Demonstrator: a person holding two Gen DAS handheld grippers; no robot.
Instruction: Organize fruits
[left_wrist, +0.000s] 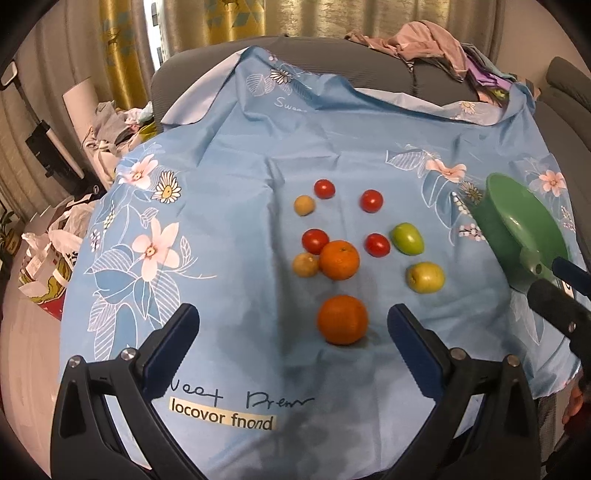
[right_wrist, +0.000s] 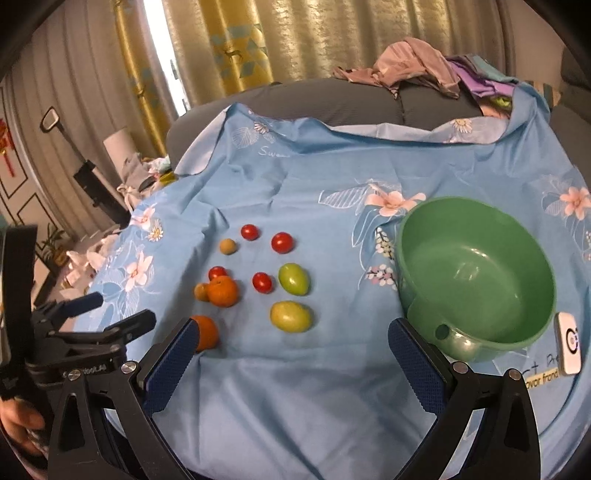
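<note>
Loose fruit lies on a blue flowered cloth (left_wrist: 229, 155): two oranges, near (left_wrist: 342, 319) and farther (left_wrist: 339, 259), several red tomatoes (left_wrist: 371, 200), two small tan fruits (left_wrist: 304, 205), a green fruit (left_wrist: 407, 238) and a yellow-green one (left_wrist: 425, 277). My left gripper (left_wrist: 291, 325) is open just short of the near orange, holding nothing. An empty green bowl (right_wrist: 476, 273) stands to the right of the fruit. My right gripper (right_wrist: 291, 338) is open and empty, between the yellow-green fruit (right_wrist: 291, 316) and the bowl's handle. The near orange (right_wrist: 205, 332) is partly hidden by its left finger.
A small white device (right_wrist: 569, 343) lies right of the bowl. Piled clothes (right_wrist: 417, 64) sit on the grey sofa (right_wrist: 343, 96) behind the cloth. Bags and clutter (left_wrist: 55, 240) crowd the floor at left. A hand (right_wrist: 18, 421) holds the left gripper (right_wrist: 88, 314).
</note>
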